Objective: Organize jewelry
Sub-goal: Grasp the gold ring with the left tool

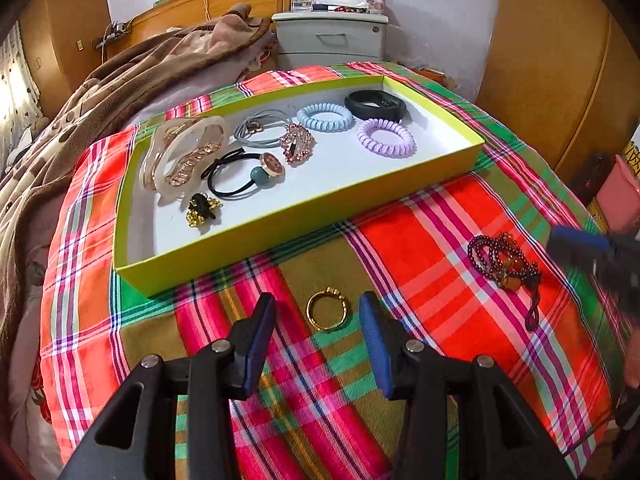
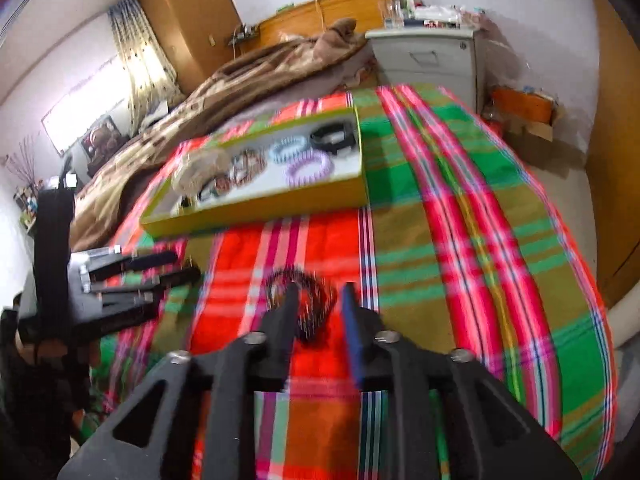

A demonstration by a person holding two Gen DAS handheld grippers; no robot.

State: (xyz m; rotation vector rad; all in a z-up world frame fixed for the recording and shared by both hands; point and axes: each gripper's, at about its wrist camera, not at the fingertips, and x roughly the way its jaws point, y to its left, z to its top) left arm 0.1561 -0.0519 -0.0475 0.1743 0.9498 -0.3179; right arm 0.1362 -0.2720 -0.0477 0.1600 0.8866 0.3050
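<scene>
On my far left, a brown blanket (image 1: 120, 80) lies rumpled on the bed, beside the plaid cloth (image 1: 420, 232) that carries everything. On that cloth sits the yellow-green tray (image 1: 280, 228), and in it, from left, I see a pale hair claw (image 1: 180, 156), a small black-and-gold clip (image 1: 202, 210), a black hair tie (image 1: 240, 176) with a round charm, a grey hair tie (image 1: 260, 130), a sparkly brooch (image 1: 298, 144), a blue coil tie (image 1: 325, 117), a purple coil tie (image 1: 386, 138) and a black band (image 1: 376, 105).

Nearer me, my left tongs (image 1: 318, 312) are spread wide, one finger on either side of the gold ring (image 1: 327, 309), which lies flat on the cloth, not pinched. Further right lies the dark red bead bracelet (image 1: 504, 260), outside the tray. My right tongs (image 2: 320, 300) hang over it, spread, with the blurred beads showing between the fingers; I cannot tell whether they touch.
</scene>
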